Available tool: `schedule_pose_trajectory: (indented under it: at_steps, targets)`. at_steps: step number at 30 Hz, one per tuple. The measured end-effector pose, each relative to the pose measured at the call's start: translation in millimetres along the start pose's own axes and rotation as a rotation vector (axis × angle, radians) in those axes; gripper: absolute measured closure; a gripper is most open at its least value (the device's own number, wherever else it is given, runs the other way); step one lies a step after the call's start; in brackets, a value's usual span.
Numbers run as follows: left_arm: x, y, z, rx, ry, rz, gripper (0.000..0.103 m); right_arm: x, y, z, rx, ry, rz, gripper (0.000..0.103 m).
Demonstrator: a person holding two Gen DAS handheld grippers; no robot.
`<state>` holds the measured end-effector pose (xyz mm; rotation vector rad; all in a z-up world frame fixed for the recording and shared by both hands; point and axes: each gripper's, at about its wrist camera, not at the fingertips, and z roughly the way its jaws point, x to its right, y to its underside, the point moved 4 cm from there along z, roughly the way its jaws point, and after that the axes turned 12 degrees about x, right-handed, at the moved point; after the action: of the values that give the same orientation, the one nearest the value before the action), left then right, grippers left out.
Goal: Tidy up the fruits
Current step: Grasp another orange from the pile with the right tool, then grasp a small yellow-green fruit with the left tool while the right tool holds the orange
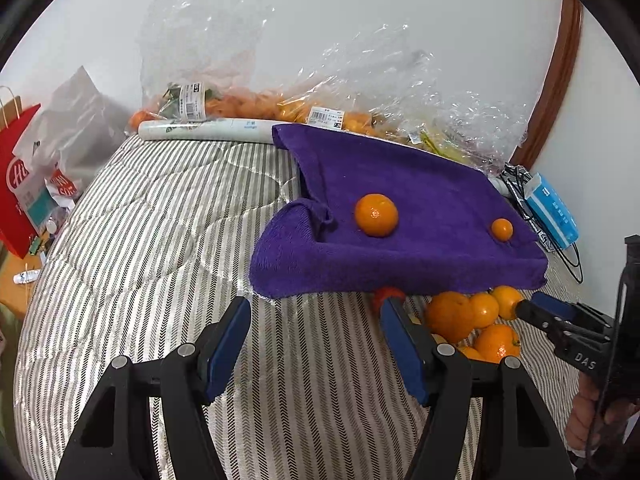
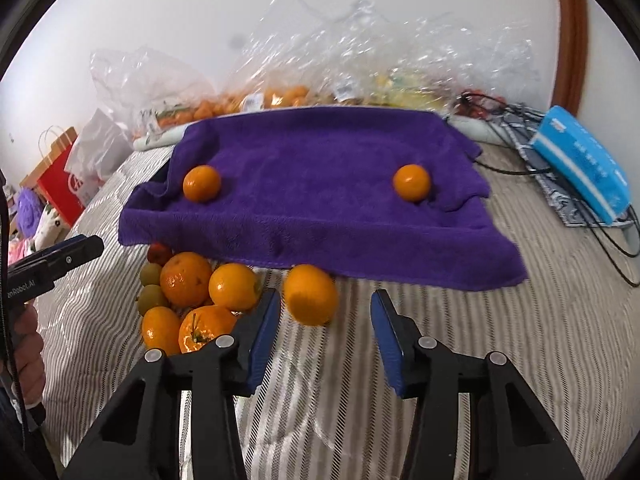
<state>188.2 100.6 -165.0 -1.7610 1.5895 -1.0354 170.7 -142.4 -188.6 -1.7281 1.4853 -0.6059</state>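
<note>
A purple towel [image 1: 420, 184] [image 2: 312, 160] lies on the striped quilt with two oranges on it, a bigger orange [image 1: 376, 215] [image 2: 201, 183] and a smaller orange [image 1: 501, 229] [image 2: 412, 182]. In front of the towel's near edge sits a pile of oranges [image 1: 460, 316] [image 2: 188, 280], with small green fruits [image 2: 151, 274] and a red fruit [image 2: 158, 254] beside it. A single orange [image 2: 310, 294] lies between the tips of my right gripper [image 2: 326, 298] [image 1: 520, 308], close to its left finger and apart from the right one. My left gripper [image 1: 316, 312] [image 2: 80, 250] is open and empty over the quilt, left of the pile.
Clear plastic bags of fruit [image 1: 240, 104] [image 2: 280, 96] line the wall behind the towel, with a white roll [image 1: 204, 130] in front of them. A blue tissue pack [image 1: 554, 212] [image 2: 584, 164] and black cables [image 2: 520, 120] lie at the right. A red paper bag [image 1: 16, 184] stands at the left.
</note>
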Motion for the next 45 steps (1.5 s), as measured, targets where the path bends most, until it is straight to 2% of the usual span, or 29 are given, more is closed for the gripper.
schedule_pose_trajectory:
  at_steps: [4,6,7,13,21,31,34,45]
  targets:
    - [0,3,3,-0.017,0.015,-0.009,0.038,-3,1,16,-0.028,-0.016,-0.014,0.056]
    - [3,4,5,-0.027,0.040,-0.013,0.038,-5,3,23,-0.043,-0.026,-0.018,0.062]
    - [4,5,6,-0.032,0.050,-0.016,0.038,-5,3,24,-0.048,-0.028,-0.022,0.070]
    - [18,13,17,-0.071,0.085,-0.004,0.039,0,3,18,-0.019,-0.026,-0.039,0.070]
    - [37,22,29,-0.104,0.113,0.018,0.043,35,2,0,0.015,0.029,0.009,0.070]
    - [41,27,29,-0.132,0.170,-0.003,0.074,43,5,0,0.007,0.052,0.014,0.070]
    - [38,26,24,-0.126,0.153,0.009,0.074,42,6,0,0.007,0.049,0.018,0.070]
    - [41,26,33,-0.138,0.167,-0.024,0.071,43,7,-2,0.004,0.049,0.028,0.070]
